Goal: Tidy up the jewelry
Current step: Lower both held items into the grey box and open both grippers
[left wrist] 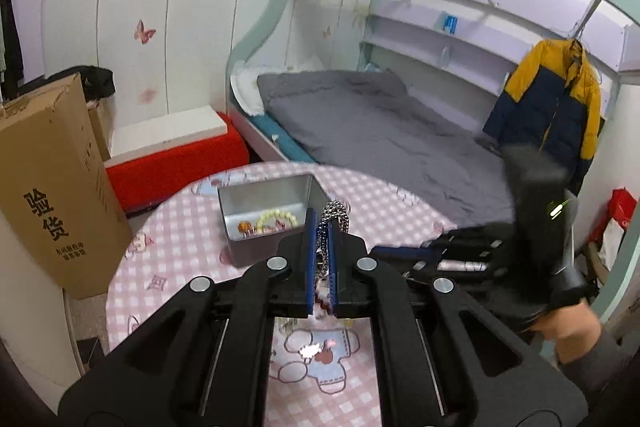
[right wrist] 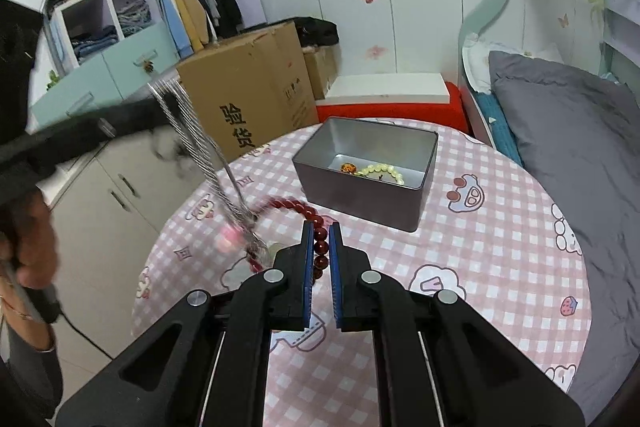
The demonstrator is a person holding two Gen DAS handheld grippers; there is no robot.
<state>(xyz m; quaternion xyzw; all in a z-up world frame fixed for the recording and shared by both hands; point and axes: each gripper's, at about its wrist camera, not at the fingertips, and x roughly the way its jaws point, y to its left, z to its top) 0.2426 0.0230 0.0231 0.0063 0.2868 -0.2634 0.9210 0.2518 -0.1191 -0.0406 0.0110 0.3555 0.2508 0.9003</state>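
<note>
My left gripper is shut on a sparkly silver chain, lifted above the round table. In the right wrist view that silver chain hangs blurred from the left gripper down to the cloth beside a pink charm. My right gripper is shut on a dark red bead bracelet, low over the table. Behind both stands an open grey tin, the same tin in the left wrist view. It holds a cream bead bracelet and an amber piece.
A pink checked cloth covers the table. A tall cardboard box stands off its far left edge, with a red bench behind. A bed with a grey blanket runs along the right. A yellow and navy jacket hangs there.
</note>
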